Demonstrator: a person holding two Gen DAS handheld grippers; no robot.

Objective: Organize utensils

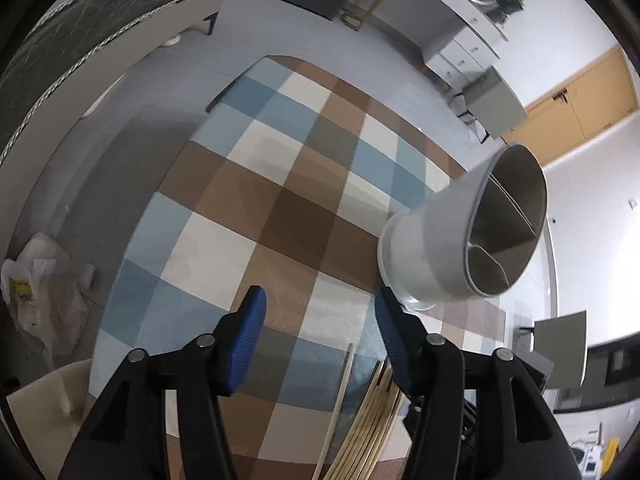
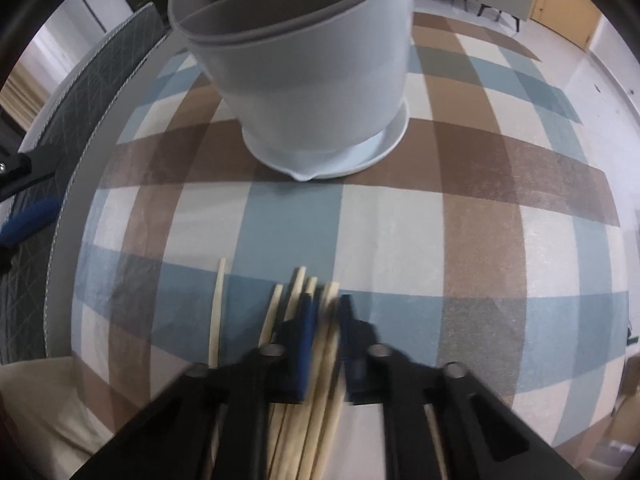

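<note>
While the chopsticks (image 2: 320, 344) lie in a loose bundle on the checked tablecloth (image 2: 400, 232), the right gripper (image 2: 326, 312) is clenched on a few of them, its blue pads (image 2: 306, 320) pressing from both sides. 1 stick (image 2: 216, 312) lies apart, left of those jaws. Ahead of them stands the white holder (image 2: 304, 68). The left gripper (image 1: 320, 312) hangs released with nothing between its jaws; the holder sits ahead to their right.
</note>
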